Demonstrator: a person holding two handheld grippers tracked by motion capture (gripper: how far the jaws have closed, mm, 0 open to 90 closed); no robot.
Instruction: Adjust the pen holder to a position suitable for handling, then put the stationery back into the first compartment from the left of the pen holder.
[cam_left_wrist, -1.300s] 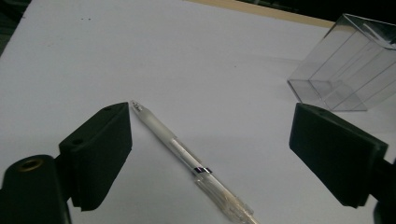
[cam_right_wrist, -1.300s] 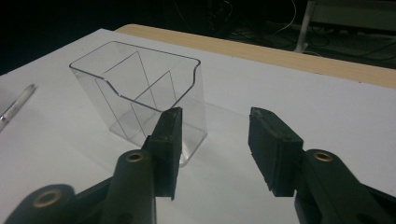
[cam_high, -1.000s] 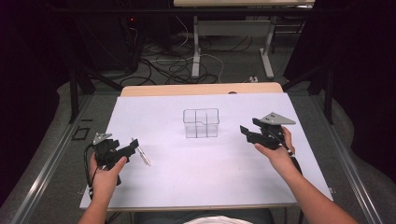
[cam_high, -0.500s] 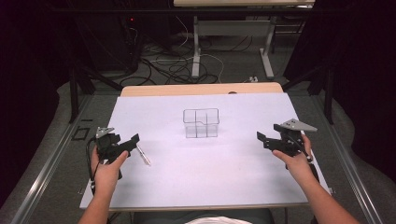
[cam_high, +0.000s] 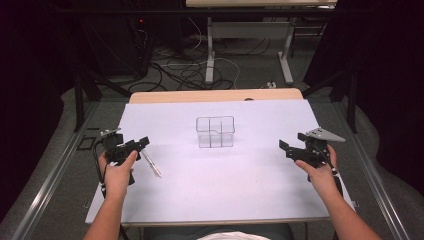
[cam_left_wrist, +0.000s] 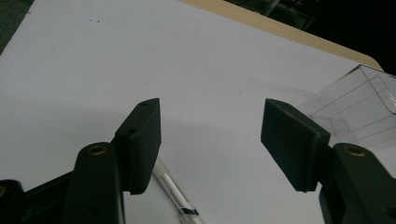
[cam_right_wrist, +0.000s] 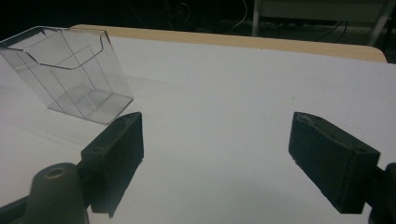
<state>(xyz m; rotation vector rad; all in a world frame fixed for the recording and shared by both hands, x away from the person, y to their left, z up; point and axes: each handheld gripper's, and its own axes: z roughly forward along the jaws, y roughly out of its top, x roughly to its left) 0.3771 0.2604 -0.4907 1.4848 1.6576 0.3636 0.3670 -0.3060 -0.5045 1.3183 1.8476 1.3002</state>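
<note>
Gripper in my left hand (cam_high: 142, 143) is hovering at the left of the high view, its jaws having just been narrowing yet standing apart with nothing pressed between them. Just below and right of its tips, the pen (cam_high: 151, 163) is lying on the white table (cam_high: 250, 185), its long axis slanting from upper left to lower right; in the left gripper view it (cam_left_wrist: 175, 191) is passing under the left jaw. I am keeping my right gripper (cam_high: 290, 149) wide and empty, well apart at the right. At centre, the clear box (cam_high: 215, 132) is standing between both.
</note>
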